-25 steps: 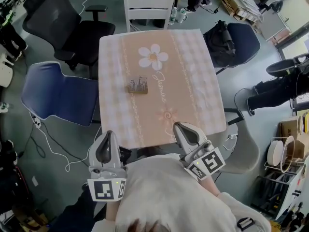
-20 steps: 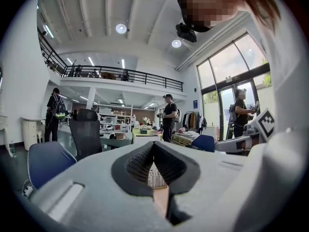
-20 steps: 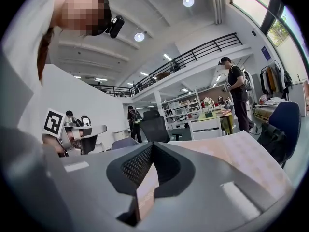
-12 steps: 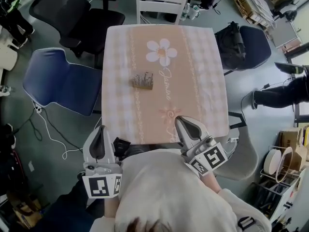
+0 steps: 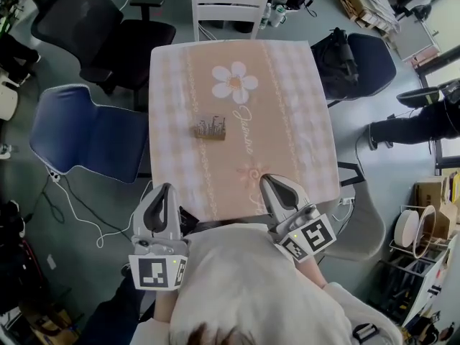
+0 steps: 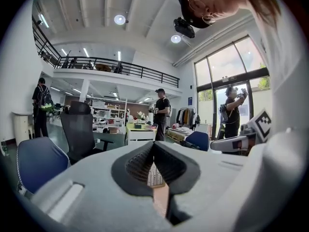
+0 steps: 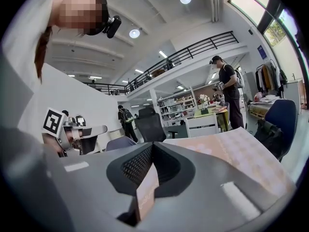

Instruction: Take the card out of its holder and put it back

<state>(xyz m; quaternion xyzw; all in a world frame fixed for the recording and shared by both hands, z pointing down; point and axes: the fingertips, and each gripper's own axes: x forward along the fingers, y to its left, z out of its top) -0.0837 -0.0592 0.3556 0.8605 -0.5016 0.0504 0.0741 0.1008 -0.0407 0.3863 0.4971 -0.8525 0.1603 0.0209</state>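
A small card holder [image 5: 209, 128] with cards standing upright in it sits left of centre on the table [image 5: 287, 121], which is covered by a peach checked cloth. My left gripper [image 5: 164, 190] hovers at the table's near left corner, well short of the holder, with its jaws shut and nothing in them. My right gripper [image 5: 268, 182] is over the near edge, right of centre, also shut and empty. In the left gripper view the jaws [image 6: 153, 145] meet at the tips, and the holder [image 6: 155, 176] shows through the gap under them. The right gripper view shows shut jaws [image 7: 152, 146] and cloth beyond.
A white chair [image 5: 230, 6] stands at the table's far side. To the left are a blue chair [image 5: 86, 139] and a black office chair [image 5: 79, 20]. To the right is a dark chair with a bag [image 5: 352, 60]. People stand nearby [image 5: 417, 124].
Both grippers have edged a little toward the table and stay shut. The left one has shifted slightly right. The holder has not moved on the cloth.
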